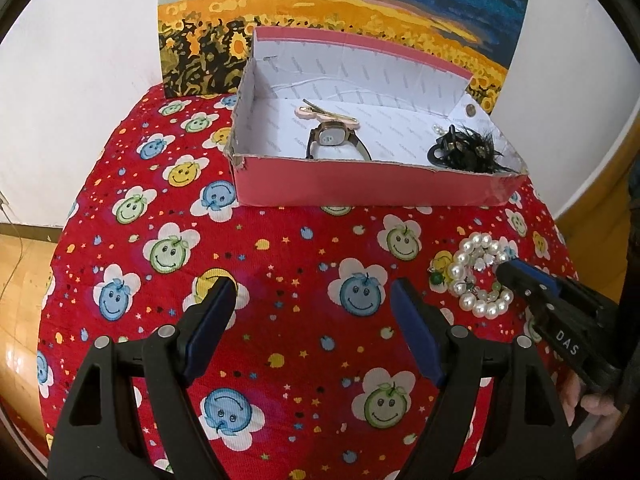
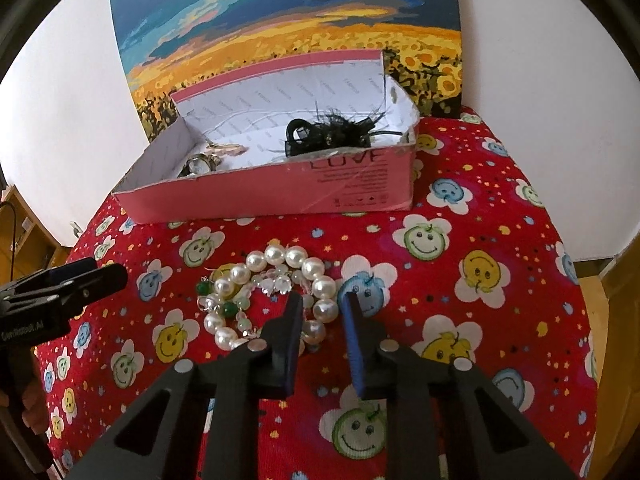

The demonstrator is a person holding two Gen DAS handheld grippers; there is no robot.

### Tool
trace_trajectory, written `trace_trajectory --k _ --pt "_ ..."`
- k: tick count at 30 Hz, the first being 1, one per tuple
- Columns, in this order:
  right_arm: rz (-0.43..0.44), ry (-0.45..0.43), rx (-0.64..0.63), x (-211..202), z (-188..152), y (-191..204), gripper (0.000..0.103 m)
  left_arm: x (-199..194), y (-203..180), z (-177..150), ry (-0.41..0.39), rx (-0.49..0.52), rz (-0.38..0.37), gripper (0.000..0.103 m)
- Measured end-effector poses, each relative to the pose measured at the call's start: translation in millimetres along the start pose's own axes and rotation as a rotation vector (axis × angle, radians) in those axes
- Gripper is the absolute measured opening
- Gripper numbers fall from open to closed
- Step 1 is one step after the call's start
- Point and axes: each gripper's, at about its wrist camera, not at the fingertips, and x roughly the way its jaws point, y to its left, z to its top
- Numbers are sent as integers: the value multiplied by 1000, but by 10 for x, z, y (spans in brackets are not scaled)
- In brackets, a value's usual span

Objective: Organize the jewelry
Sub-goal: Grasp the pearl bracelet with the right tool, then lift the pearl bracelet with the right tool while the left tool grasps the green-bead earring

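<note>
Pearl bracelet (image 2: 276, 296), tangled with a thinner strand of green and clear beads (image 2: 224, 308), lies on the red smiley-face tablecloth (image 2: 460, 320), nearest the viewer. The right gripper (image 2: 320, 300) hangs just over its 5 o'clock edge, jaws parted around one pearl, not yet closed. The left gripper (image 1: 312, 284) waits at 9 o'clock, wide open, holding nothing. The beads look smooth, light and slippery, the strands floppy; pinching the string between pearls seems safer than squeezing a round bead. Farther off, at 12 o'clock, a pink box (image 2: 280, 192) holds a watch (image 1: 334, 138), a hair clip (image 1: 324, 114) and a black feathered piece (image 2: 332, 132). A sunflower painting (image 2: 280, 32) stands behind.
</note>
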Motion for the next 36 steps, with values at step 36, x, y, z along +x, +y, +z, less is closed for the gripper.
trace_trajectory --k 36 --pt "126 -251 -1 -1122 148 9 15 -57 -230 -102 10 51 -42 78"
